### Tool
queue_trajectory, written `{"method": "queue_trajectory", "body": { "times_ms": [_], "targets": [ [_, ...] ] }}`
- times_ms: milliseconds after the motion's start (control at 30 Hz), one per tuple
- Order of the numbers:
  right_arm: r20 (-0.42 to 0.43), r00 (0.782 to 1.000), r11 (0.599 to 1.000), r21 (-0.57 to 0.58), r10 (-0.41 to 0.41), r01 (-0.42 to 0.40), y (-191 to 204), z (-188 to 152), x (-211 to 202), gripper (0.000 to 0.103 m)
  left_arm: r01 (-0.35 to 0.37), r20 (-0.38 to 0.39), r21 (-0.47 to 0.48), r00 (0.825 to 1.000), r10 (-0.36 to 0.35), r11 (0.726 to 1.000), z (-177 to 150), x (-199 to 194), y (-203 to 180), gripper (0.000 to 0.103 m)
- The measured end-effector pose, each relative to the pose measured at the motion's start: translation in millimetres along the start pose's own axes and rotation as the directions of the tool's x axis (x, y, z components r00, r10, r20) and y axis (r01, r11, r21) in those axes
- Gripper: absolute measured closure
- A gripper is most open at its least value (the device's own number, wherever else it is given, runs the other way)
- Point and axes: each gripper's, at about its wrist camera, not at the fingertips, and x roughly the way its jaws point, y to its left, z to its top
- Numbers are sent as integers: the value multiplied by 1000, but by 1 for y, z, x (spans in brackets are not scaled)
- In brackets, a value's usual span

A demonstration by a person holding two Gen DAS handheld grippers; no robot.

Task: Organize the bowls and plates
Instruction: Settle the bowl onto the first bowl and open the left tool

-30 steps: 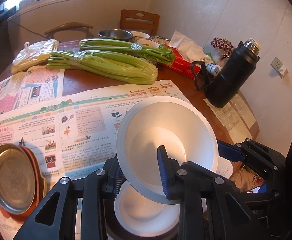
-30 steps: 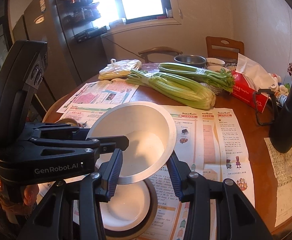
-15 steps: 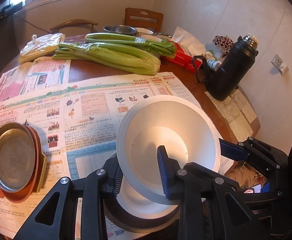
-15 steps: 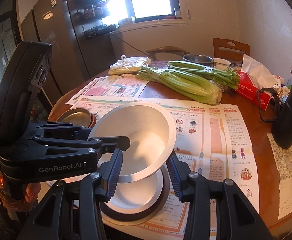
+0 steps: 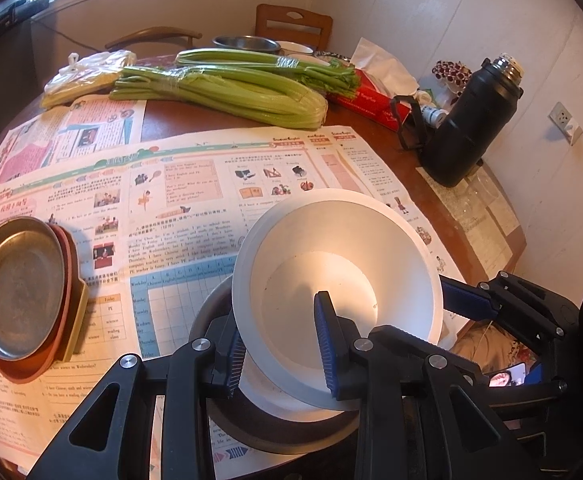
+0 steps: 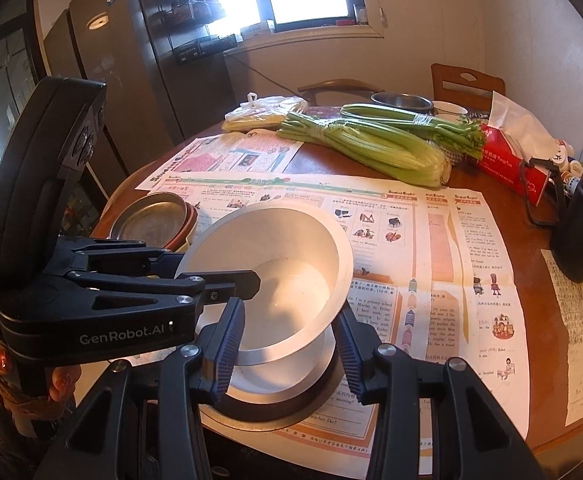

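Observation:
My left gripper [image 5: 281, 346] is shut on the near rim of a white bowl [image 5: 343, 256], held tilted just above a second white bowl [image 5: 275, 396] that sits in a grey metal dish [image 5: 251, 428]. In the right wrist view the held bowl [image 6: 275, 264] lies between the fingers of my right gripper [image 6: 287, 350], whose jaws stand apart on either side of it; whether they touch it I cannot tell. The lower bowl [image 6: 271, 376] and dish [image 6: 259, 412] sit beneath. A stack of plates topped by a metal plate [image 5: 19, 284] lies at the left.
Newspaper [image 5: 171, 200] covers the round wooden table. Celery bunches [image 5: 227, 88], a bagged item [image 5: 87, 76], a red tissue box [image 5: 367, 100] and a black flask [image 5: 471, 120] stand farther back. A metal basin [image 5: 247, 43] and chairs are behind. The table edge is close at the right.
Both grippers and the held bowl have risen and drawn back; the lower bowl and grey dish now show more fully beneath. The grip is unchanged.

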Motion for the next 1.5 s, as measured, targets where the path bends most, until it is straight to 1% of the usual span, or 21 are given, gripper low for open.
{"method": "queue_trajectory", "body": {
  "times_ms": [267, 567, 767, 1100, 1500],
  "targets": [
    [-25, 1000, 1000, -4, 2, -2, 2, -8, 7, 57, -13, -20, -12, 1000, 13, 1000, -8, 8, 3, 72],
    [-46, 999, 1000, -6, 15, -16, 3, -17, 13, 57, -32, -36, -4, 999, 32, 999, -17, 12, 3, 72],
    [-56, 998, 1000, -19, 10, -11, 6, -21, 13, 57, -40, -40, 1, 998, 40, 999, -21, 12, 3, 72],
    [-71, 997, 999, -27, 15, -17, 10, -25, 16, 57, -55, -40, 11, 998, 56, 998, -27, 11, 5, 72],
    [-82, 997, 1000, -26, 8, -10, 13, -30, 21, 57, -107, -19, 34, 994, 108, 994, -31, 9, 3, 72]
  ]
}}
